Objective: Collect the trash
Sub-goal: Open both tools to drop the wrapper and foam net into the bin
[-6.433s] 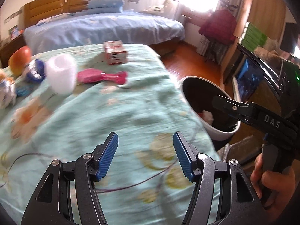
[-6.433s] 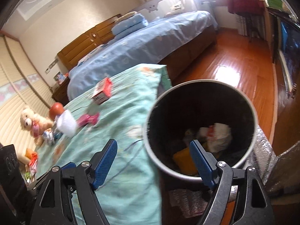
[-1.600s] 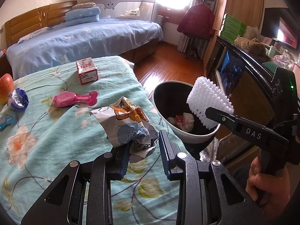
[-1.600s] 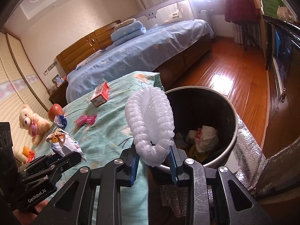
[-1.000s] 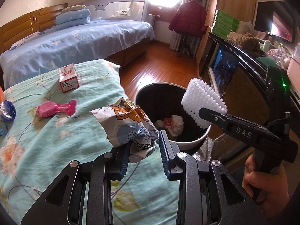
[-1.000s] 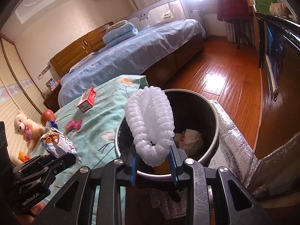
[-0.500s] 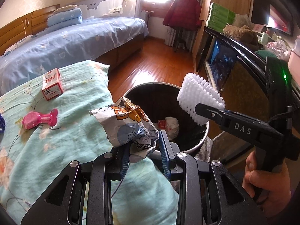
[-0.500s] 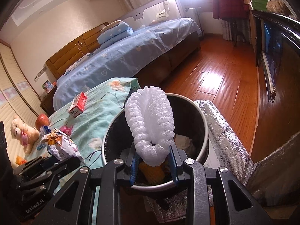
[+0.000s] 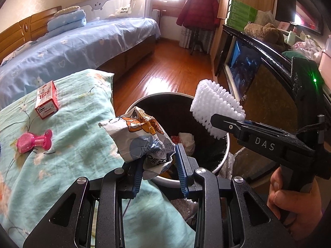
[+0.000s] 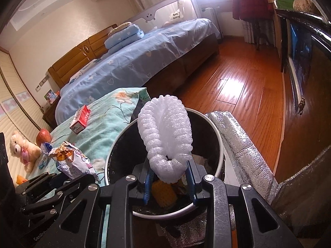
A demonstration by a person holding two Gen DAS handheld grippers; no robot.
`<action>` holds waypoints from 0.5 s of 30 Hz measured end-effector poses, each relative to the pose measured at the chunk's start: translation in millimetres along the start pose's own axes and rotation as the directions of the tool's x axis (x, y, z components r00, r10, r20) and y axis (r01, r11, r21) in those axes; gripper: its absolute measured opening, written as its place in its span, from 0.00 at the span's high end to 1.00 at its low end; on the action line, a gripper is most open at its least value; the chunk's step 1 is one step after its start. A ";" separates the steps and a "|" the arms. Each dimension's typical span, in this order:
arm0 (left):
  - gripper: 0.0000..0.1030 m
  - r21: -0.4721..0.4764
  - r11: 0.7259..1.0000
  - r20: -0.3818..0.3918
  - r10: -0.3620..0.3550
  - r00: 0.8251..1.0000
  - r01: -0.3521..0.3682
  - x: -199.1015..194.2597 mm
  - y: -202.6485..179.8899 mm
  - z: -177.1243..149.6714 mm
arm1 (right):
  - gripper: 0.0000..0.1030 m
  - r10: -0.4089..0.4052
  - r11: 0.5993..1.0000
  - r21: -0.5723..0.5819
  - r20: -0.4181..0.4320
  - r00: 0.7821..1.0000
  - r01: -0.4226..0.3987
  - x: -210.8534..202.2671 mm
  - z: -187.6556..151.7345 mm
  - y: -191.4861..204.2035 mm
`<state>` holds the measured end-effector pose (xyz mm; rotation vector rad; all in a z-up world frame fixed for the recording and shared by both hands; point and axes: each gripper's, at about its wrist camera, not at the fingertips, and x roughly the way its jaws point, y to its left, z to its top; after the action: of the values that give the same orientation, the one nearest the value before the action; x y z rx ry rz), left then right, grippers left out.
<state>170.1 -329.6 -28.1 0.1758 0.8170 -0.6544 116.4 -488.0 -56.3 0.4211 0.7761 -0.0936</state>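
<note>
With my right gripper (image 10: 168, 177) pinching the foam net (image 10: 165, 136) over the bin (image 10: 219, 144) and my left gripper (image 9: 159, 167) pinching the snack wrapper (image 9: 140, 136) (just at the rim), I should spread each pair of jaws only once squarely above the opening.

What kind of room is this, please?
Most likely a home bedroom: a bed with blue bedding and wooden headboard, a teddy bear, and a red coat hanging by the window.
</note>
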 end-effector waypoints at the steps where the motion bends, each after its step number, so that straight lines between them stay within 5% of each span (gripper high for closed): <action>1: 0.73 0.000 1.000 -0.002 -0.001 1.000 0.001 1.1 0.0 0.1 | 0.72 0.000 1.000 0.000 -0.002 1.000 0.000 1.0 0.5 -0.8; 15: 0.73 -0.007 1.000 -0.028 -0.005 1.000 0.005 16.1 -1.6 5.1 | 0.70 -0.015 1.000 0.000 -0.026 1.000 0.015 12.8 6.3 -6.4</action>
<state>180.4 -340.5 -36.1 0.1764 0.8470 -0.6551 128.2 -495.5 -63.4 0.4177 0.8046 -0.1020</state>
